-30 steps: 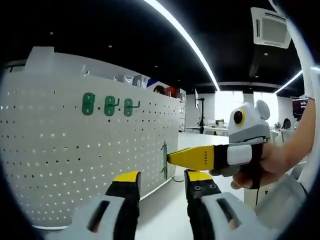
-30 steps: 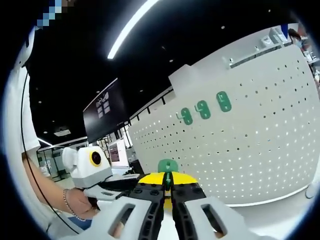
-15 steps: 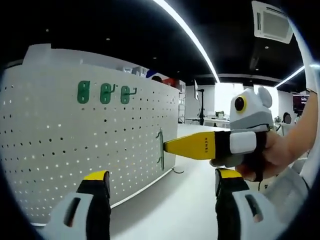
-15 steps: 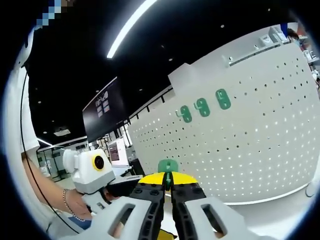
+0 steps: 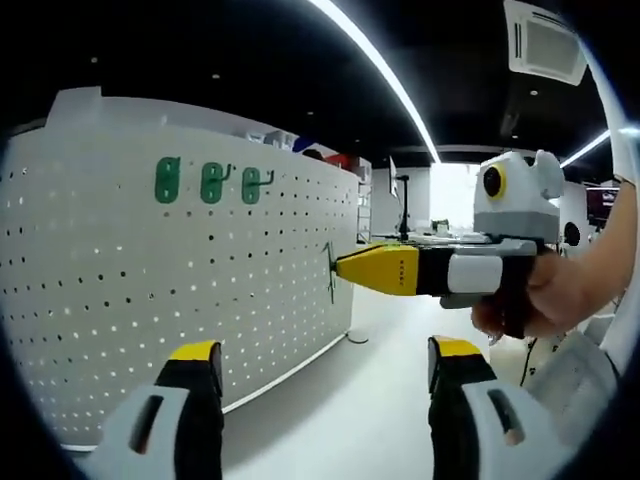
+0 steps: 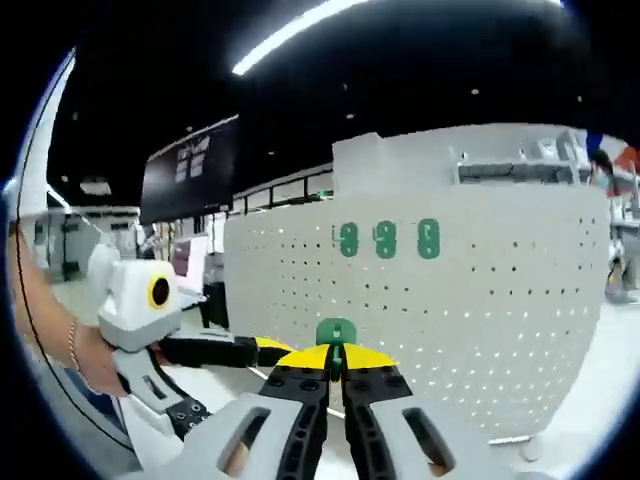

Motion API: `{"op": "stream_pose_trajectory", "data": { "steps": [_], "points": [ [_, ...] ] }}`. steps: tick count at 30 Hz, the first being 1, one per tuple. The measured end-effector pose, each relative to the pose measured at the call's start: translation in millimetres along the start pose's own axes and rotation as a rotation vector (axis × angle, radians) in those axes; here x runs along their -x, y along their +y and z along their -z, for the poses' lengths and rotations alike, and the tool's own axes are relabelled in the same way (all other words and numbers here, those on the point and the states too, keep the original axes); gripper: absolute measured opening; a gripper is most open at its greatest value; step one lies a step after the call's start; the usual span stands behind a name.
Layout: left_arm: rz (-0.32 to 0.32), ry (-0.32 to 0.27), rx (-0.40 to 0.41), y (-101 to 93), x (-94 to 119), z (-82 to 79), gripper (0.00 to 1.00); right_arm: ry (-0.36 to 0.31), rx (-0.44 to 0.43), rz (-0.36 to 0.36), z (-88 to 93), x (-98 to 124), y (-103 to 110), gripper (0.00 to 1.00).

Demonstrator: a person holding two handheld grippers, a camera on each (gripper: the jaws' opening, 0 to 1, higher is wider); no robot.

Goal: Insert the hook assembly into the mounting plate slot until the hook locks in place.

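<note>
- in the left gripper view the left claw (image 5: 318, 365) stands wide, its two yellow-tipped jaws far apart and nothing between them.
- the right claw (image 6: 336, 362) is pressed together on a green hook assembly (image 6: 336, 331); the green head of it rises just above the yellow jaw tips in the right gripper view.
- in the left gripper view the same right claw (image 5: 338, 265) comes in from the right, held by a person's hand (image 5: 545, 295), and its yellow tip carries the thin green hook assembly (image 5: 330, 272), close before the white pegboard (image 5: 150, 300); i cannot tell if the hook touches the board.
- the pegboard is the mounting plate, upright and full of small holes; it stands on a white bench (image 5: 340, 420).
- three other green hooks (image 5: 212, 181) already sit in a row high on the pegboard, well apart from the held hook; they appear also in the right gripper view (image 6: 385, 240).
- in the right gripper view the left claw (image 6: 262, 350) enters from the left, with the person's hand (image 6: 95, 360) holding it.
</note>
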State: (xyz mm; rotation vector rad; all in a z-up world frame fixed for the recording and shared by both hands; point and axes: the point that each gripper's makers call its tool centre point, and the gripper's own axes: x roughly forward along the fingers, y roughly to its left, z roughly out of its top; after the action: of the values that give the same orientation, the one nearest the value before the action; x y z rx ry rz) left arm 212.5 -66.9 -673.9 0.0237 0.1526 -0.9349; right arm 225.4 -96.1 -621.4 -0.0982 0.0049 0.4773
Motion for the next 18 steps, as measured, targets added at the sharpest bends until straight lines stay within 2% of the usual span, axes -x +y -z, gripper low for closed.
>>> {"op": "stream_pose_trajectory", "data": {
  "steps": [2,4,9,18],
  "points": [
    [-0.001,0.0,0.001,-0.1,0,0.0,0.86,0.011,0.019,0.009,0.7,0,-2,0.01],
    [-0.001,0.0,0.0,-0.2,0,0.3,0.86,0.013,-0.012,0.0,2.0,-1,-2,0.01],
    [0.0,0.002,0.004,0.1,0,0.4,0.85,0.012,-0.011,0.0,0.2,-4,-3,0.01],
    [-0.016,0.006,0.007,5.2,3,2.0,0.85,0.016,-0.041,0.037,-5.0,-12,-24,0.01]
  ]
}}
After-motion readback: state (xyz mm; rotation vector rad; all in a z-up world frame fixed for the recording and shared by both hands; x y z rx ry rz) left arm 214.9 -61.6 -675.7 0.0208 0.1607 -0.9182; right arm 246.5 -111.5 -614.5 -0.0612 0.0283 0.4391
